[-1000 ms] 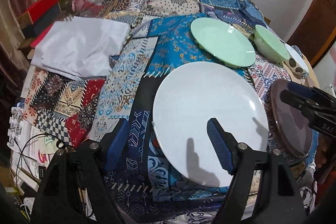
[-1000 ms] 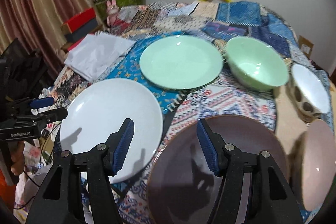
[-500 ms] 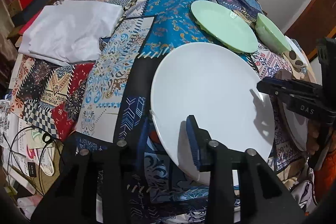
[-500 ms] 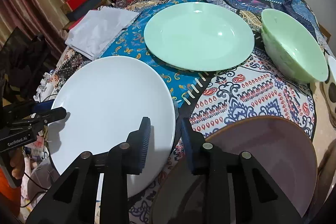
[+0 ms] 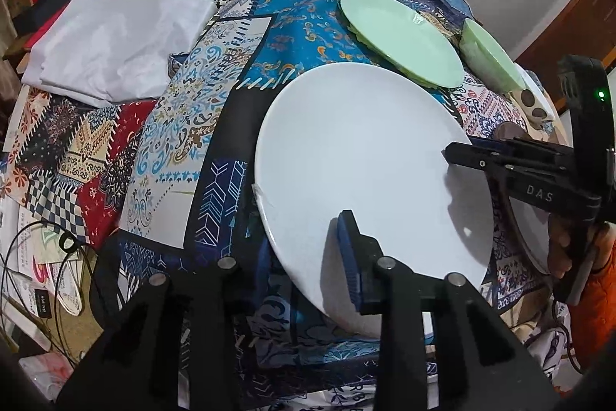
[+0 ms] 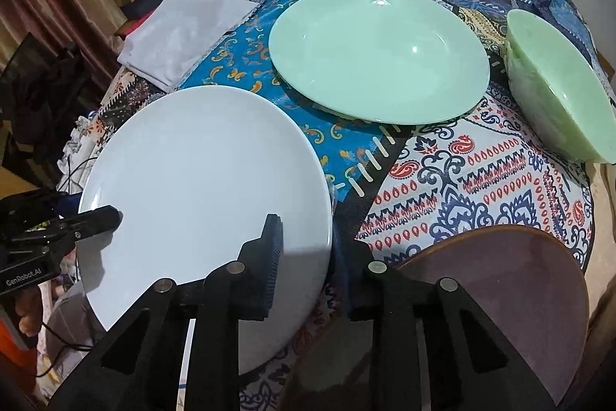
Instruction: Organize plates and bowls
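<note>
A large white plate (image 5: 365, 160) (image 6: 204, 180) lies on the patchwork tablecloth at the near edge of the table. My left gripper (image 5: 304, 237) (image 6: 96, 218) is shut on its near rim, one pad on top and the other finger under the edge. From the opposite side my right gripper (image 6: 308, 234) (image 5: 458, 151) pinches the rim too, its jaws still closing on it. Behind the white plate lie a pale green plate (image 5: 400, 37) (image 6: 377, 52) and a green bowl (image 5: 489, 56) (image 6: 558, 103). A brown plate (image 6: 500, 287) sits just right of my right gripper.
A folded white cloth (image 5: 115, 37) (image 6: 181, 33) lies at the back left of the table. A spotted bowl (image 5: 533, 103) stands past the green bowl. Cables and papers hang over the table's near left edge (image 5: 46, 257). A person's hand (image 5: 558, 245) holds the right gripper.
Both grippers came down towards the white plate. Their jaws went from wide apart to closed around its rim, one gripper on each side.
</note>
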